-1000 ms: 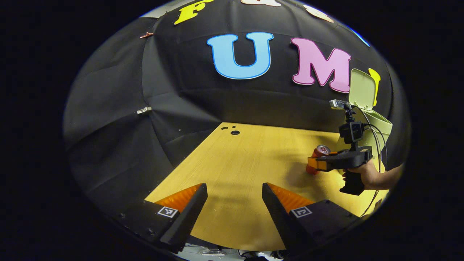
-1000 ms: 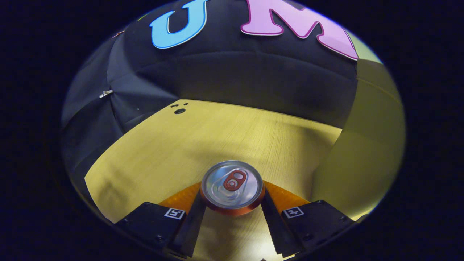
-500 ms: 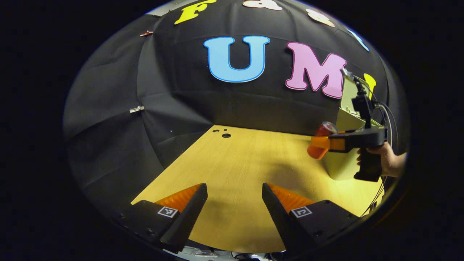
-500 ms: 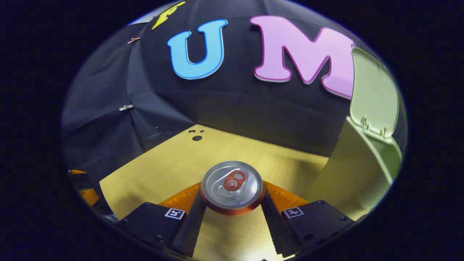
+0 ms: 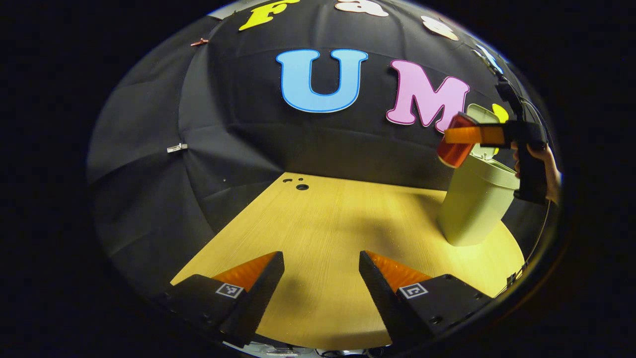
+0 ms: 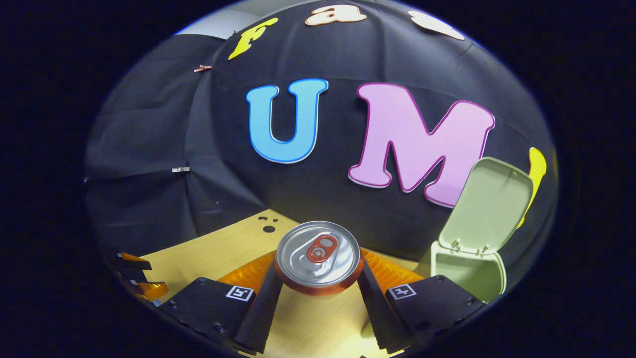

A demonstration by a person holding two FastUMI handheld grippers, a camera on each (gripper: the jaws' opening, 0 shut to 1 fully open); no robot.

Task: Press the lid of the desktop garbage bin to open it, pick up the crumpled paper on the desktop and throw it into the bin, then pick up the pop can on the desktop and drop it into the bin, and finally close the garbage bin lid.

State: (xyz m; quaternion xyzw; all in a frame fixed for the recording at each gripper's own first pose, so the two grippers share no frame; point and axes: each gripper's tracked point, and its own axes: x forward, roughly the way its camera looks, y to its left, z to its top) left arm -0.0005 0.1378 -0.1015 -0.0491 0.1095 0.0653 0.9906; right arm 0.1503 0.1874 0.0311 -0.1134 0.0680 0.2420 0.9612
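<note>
With the right hand-held gripper (image 6: 318,293) clamped on the pop can (image 6: 318,256), whose long axis runs upright across the fingers, the open mouth of the garbage bin (image 6: 469,276) lies at lower right of the right gripper view, lid (image 6: 487,204) tipped back. In the left gripper view the can hangs at upper right, beside the bin's rim, well above the tabletop (image 5: 338,233); the left hand-held gripper (image 5: 322,278), farther off, hovers low with fingers apart and empty

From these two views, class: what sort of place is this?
Probably a staged recording booth, not a home: black cloth walls, one wooden desktop, and a handheld right gripper carrying a pop can toward an open garbage bin.
</note>
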